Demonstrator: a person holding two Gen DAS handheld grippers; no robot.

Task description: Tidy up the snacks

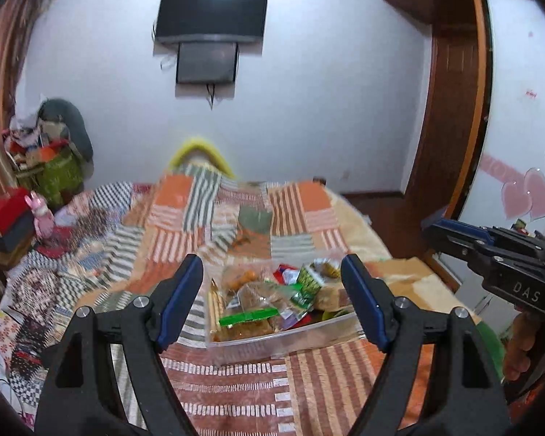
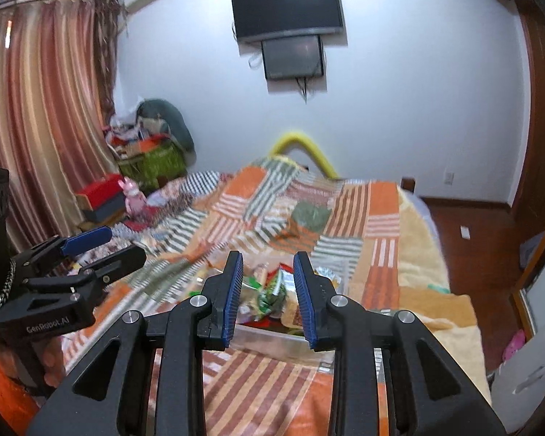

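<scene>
A clear plastic box (image 1: 243,345) full of several wrapped snacks (image 1: 269,294) sits on the patchwork bedspread (image 1: 214,218). My left gripper (image 1: 272,298) is wide open and empty, held above and in front of the box. My right gripper (image 2: 269,290) is partly open and empty, also above the box (image 2: 269,338), with snacks (image 2: 272,290) seen between its fingers. Each gripper shows in the other's view: the right gripper (image 1: 454,230) at the right edge, the left gripper (image 2: 101,247) at the left edge.
The bed fills the middle, with its right edge (image 2: 443,254) dropping to a wooden floor. A pile of bags and boxes (image 2: 149,152) and a pink toy (image 2: 132,196) lie at the far left. A wardrobe (image 1: 454,109) stands right. Curtains (image 2: 43,109) hang left.
</scene>
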